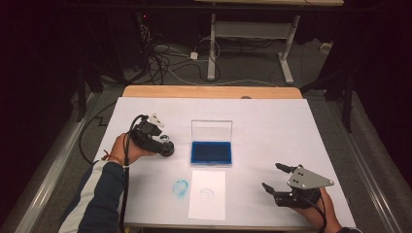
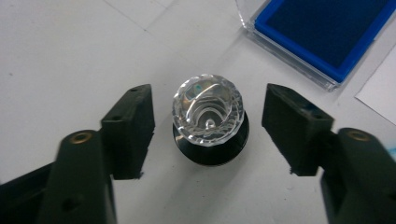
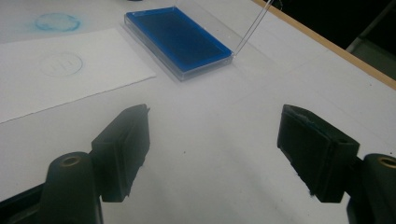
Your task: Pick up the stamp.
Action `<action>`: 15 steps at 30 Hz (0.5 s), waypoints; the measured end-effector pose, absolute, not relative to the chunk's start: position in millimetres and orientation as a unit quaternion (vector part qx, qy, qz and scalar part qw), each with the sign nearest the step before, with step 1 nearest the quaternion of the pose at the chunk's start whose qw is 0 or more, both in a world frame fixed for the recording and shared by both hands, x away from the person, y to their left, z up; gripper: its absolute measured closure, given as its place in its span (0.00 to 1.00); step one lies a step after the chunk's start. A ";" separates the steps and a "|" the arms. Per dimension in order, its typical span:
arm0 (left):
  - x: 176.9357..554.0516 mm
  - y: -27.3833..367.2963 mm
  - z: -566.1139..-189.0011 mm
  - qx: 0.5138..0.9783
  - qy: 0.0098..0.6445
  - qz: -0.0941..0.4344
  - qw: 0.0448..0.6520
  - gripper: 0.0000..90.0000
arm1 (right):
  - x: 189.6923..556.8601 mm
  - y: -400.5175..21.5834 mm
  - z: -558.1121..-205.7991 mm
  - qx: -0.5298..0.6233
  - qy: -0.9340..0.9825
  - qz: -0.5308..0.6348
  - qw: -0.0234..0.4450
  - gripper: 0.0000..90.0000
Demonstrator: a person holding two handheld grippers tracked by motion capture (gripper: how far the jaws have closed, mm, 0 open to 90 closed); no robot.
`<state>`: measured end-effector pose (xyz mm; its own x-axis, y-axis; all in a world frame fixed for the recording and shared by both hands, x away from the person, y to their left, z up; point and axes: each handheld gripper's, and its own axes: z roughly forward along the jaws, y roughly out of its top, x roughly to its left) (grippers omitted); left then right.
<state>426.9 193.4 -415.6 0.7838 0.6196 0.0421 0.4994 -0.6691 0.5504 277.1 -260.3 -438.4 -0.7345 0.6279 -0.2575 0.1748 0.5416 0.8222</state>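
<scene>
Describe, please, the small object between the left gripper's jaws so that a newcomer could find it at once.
Start from the open blue ink pad in its clear case at the middle of the white table. Just to its left, between the open jaws of the left gripper, stands a stamp. Unlike the flat paper sheet nearby, it is a short black cylinder topped by a faceted, clear crystal-like knob.

Taking the blue ink pad (image 1: 211, 152) as landmark: its clear lid (image 1: 211, 130) is standing upright along the far edge, blocking approach from behind. Left of it, the crystal-topped stamp (image 1: 166, 144) is narrowing the gap. Just in front, the paper sheet (image 1: 207, 194) is lying flat, hindering nothing. To the right, bare counter (image 1: 272, 131) is lying open.
</scene>
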 end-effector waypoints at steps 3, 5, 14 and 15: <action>431.1 191.7 -417.4 0.910 0.309 0.101 0.257 0.41 | 277.1 -260.3 -438.5 0.241 0.834 0.413 0.273 0.28; 433.0 190.2 -418.6 0.915 0.305 0.093 0.249 0.43 | 277.0 -260.4 -438.4 0.240 0.835 0.414 0.273 0.28; 434.5 193.2 -421.6 0.910 0.311 0.093 0.257 0.57 | 277.6 -261.3 -438.8 0.241 0.835 0.415 0.269 0.28; 434.9 194.0 -421.1 0.910 0.312 0.094 0.256 0.59 | 277.5 -261.3 -438.7 0.241 0.835 0.415 0.269 0.28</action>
<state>434.9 194.0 -421.1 0.7877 0.6159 0.0108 0.5201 -0.6743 0.5242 277.5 -261.3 -438.7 -0.7383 0.6265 -0.2498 0.1794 0.5394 0.8227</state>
